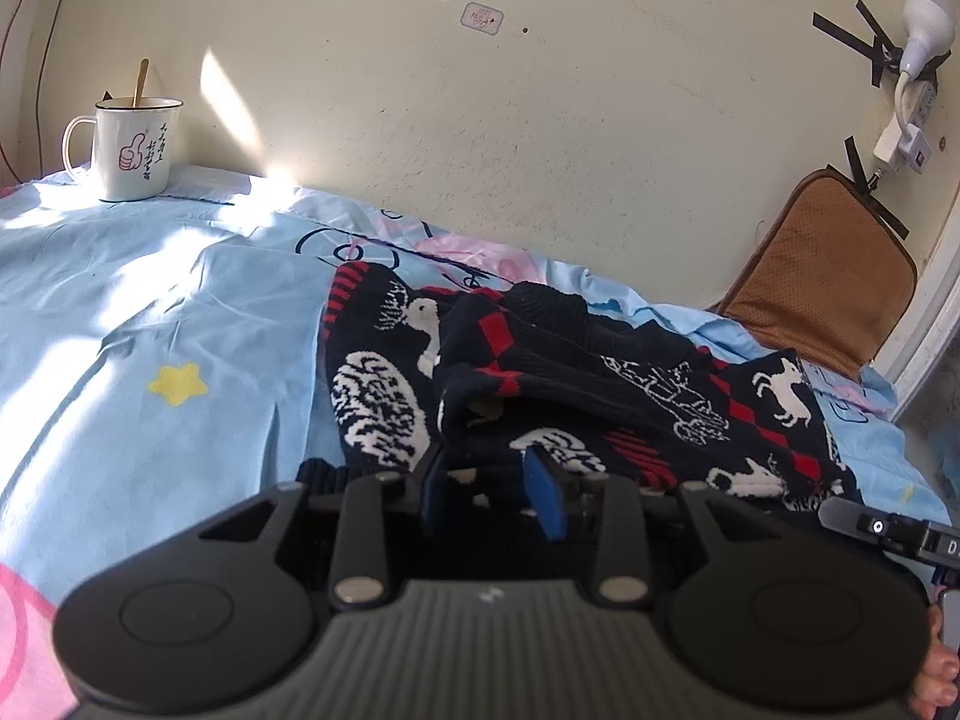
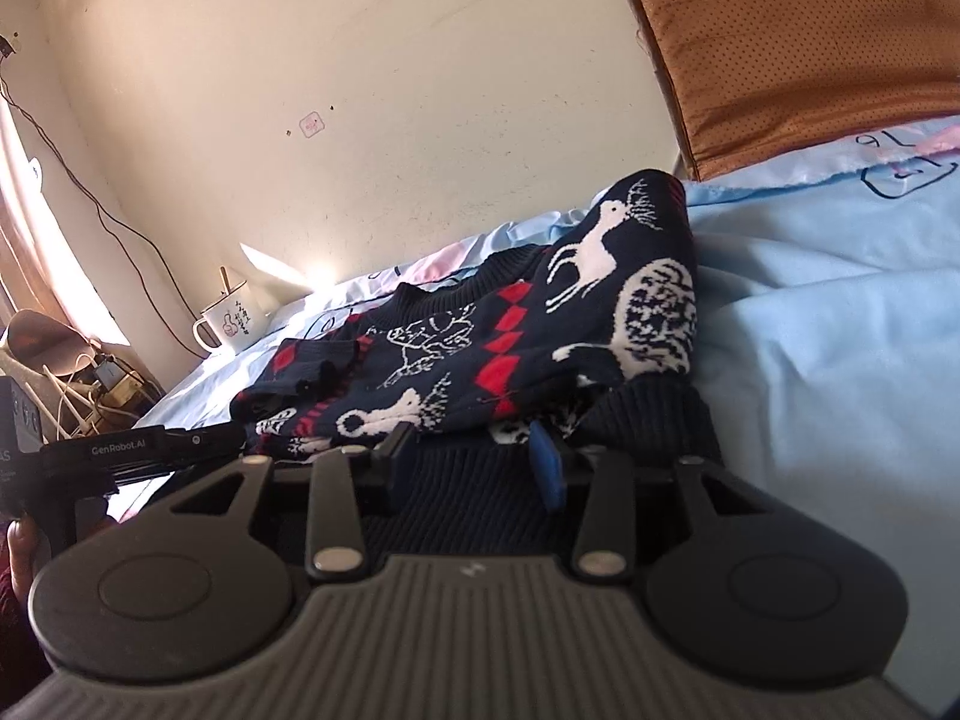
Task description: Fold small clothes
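Sweater (image 1: pixel 540 372): rumpled, sleeves in. Left gripper (image 1: pixel 495 495), right gripper (image 2: pixel 477 462): wide, at its hem. Step: hem pickup. Next: pinch, fold toward collar.

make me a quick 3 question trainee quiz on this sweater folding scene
1. True or false: the mug stands on the sweater.
2. What lies under the sweater? A) blue sheet B) wooden table C) carpet
3. Which garment edge sits between the right gripper fingers?

Key: 1. False, it stands apart on the sheet near the wall. 2. A. 3. The ribbed hem; the fingers are spread, not closed on it.
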`<act>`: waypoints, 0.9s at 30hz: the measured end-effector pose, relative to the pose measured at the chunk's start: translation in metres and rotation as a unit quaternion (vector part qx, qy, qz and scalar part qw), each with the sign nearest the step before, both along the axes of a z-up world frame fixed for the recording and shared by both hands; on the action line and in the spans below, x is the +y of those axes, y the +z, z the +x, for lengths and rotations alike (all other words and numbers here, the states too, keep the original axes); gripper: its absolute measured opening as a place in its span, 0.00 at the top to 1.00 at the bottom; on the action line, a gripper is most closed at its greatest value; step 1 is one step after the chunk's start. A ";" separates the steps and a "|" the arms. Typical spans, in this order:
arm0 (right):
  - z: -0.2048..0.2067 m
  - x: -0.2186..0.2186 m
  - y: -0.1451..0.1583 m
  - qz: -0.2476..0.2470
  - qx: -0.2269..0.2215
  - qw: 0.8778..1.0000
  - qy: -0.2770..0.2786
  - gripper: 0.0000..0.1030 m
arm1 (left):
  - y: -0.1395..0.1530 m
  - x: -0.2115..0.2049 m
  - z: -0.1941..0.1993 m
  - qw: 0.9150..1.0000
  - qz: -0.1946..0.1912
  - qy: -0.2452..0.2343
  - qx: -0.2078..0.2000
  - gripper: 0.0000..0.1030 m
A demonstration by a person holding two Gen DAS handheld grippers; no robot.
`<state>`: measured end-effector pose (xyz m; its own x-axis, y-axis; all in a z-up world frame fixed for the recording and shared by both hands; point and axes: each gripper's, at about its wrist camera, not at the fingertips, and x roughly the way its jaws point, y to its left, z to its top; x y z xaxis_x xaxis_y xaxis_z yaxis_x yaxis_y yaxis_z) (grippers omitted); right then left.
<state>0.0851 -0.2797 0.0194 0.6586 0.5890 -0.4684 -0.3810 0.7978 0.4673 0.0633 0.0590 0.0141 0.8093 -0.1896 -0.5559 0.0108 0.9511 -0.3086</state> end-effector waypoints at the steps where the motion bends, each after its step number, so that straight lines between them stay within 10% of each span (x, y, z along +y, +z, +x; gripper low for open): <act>1: 0.000 0.000 0.000 0.001 0.000 1.000 0.000 0.56 | 0.000 -0.001 0.000 1.000 0.004 0.000 0.000 0.71; 15: 0.002 -0.006 -0.002 0.017 0.008 1.000 -0.015 0.57 | 0.000 -0.023 -0.005 0.997 0.077 -0.009 -0.004 0.64; 22: 0.003 -0.014 -0.003 0.037 0.014 0.999 -0.037 0.57 | -0.008 -0.056 -0.044 0.969 0.246 -0.016 -0.021 0.50; 27: 0.003 -0.017 -0.004 0.045 0.016 0.998 -0.041 0.57 | -0.001 -0.041 -0.069 0.976 0.214 0.003 -0.027 0.33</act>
